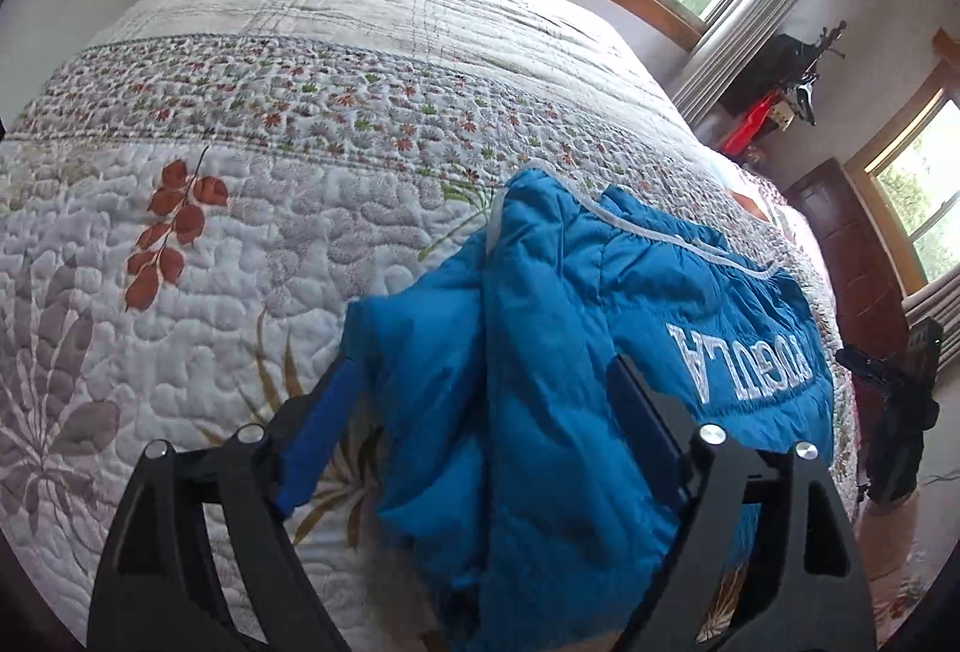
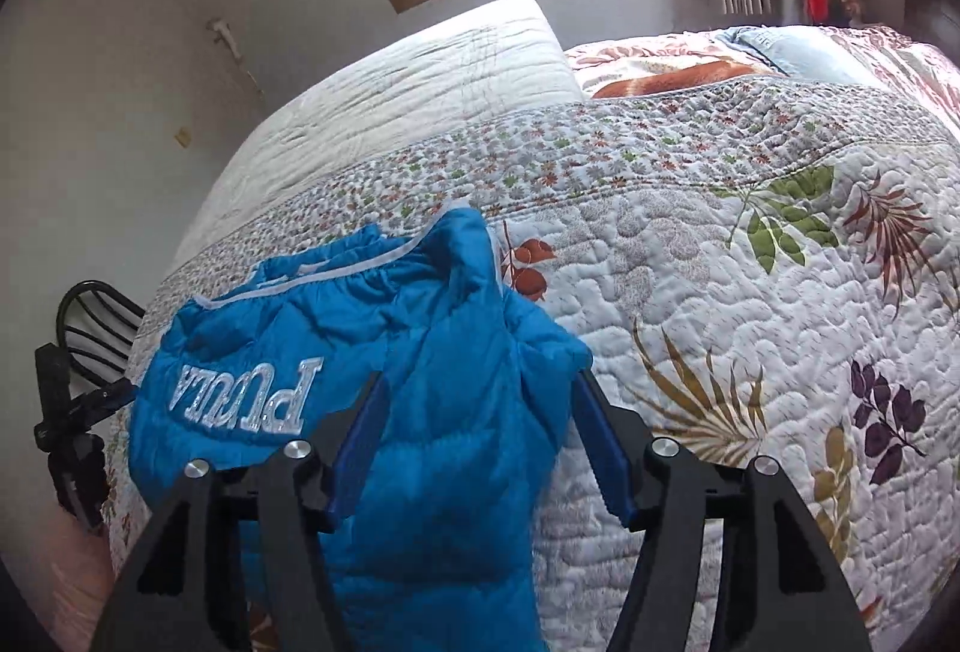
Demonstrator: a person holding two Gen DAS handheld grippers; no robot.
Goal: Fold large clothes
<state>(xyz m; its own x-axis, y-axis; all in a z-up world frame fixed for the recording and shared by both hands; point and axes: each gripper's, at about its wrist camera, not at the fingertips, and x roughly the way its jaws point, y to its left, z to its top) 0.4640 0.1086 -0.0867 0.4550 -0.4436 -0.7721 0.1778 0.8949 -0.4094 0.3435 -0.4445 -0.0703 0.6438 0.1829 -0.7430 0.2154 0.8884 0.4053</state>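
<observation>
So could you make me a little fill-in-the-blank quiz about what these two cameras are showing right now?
1. The padded jacket lying on the bed is ____ in colour.
2. The lettering stitched on it is ____.
3. The jacket rests on a quilt printed with leaves and ____.
4. The jaws of the left gripper and the right gripper both stand ____.

Missing words: blue; white; flowers; open

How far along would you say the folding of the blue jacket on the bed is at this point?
Done: the blue jacket lies on the quilt with its sides drawn in over the middle, white lettering up. In hand: nothing; the left gripper and right gripper both stand open, fabric between the fingers but not pinched. Left: it is still a loose, puffy bundle hanging towards the near bed edge, so the final folds probably remain.
</observation>
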